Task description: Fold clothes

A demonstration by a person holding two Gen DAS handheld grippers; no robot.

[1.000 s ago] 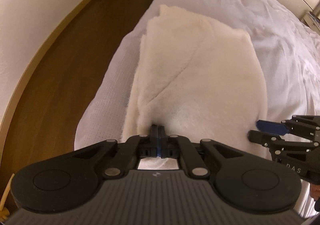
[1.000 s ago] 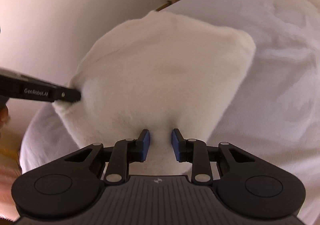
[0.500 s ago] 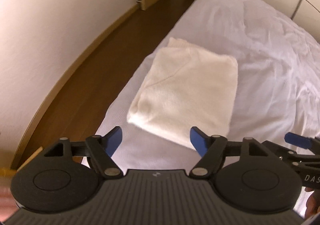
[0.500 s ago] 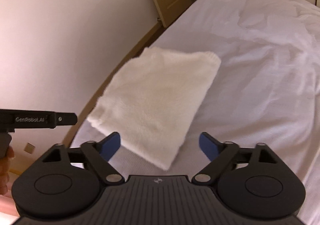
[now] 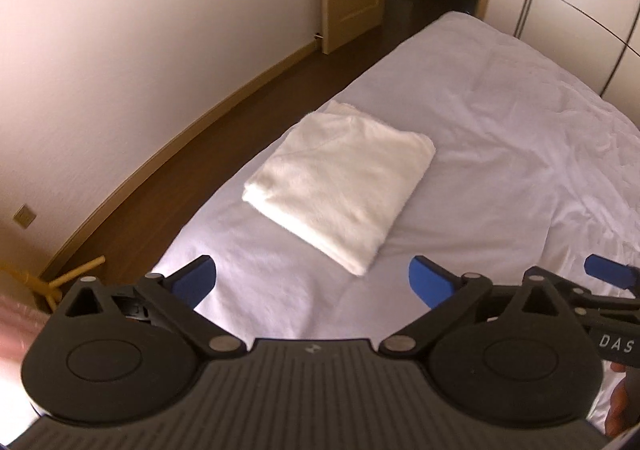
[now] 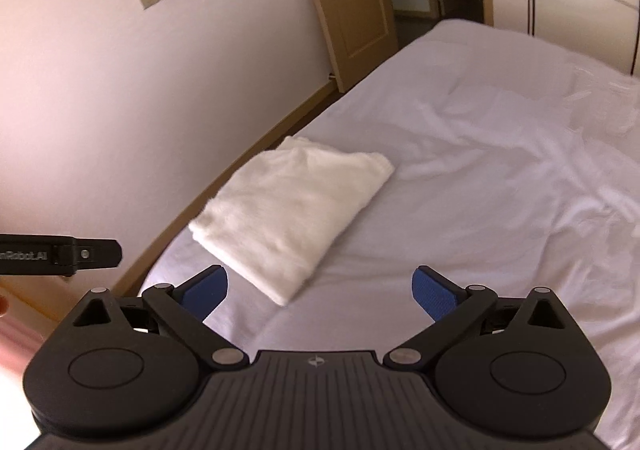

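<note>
A cream fleecy garment [image 5: 340, 178] [image 6: 292, 210] lies folded into a neat rectangle near the left edge of the white bed [image 5: 500, 138] [image 6: 500, 178]. My left gripper [image 5: 312, 282] hovers open, back from the garment's near corner, with nothing between its blue pads. My right gripper [image 6: 320, 290] is also open and empty, held apart from the garment. The right gripper's blue fingertip [image 5: 608, 276] shows at the right edge of the left wrist view. The left gripper's black body [image 6: 60, 254] pokes in from the left of the right wrist view.
Dark wood floor [image 5: 208, 162] runs between the bed and a pale wall [image 5: 120, 50]. A wooden door [image 6: 352, 2] stands open at the far end. Wardrobe fronts [image 5: 580, 10] line the right side. A yellow wooden stand [image 5: 48, 282] sits on the floor at the lower left.
The left gripper, shut on the garment's near edge a second ago, has opened; the right has opened wider. Both have pulled back and up. The folded garment now lies free on the bed.
</note>
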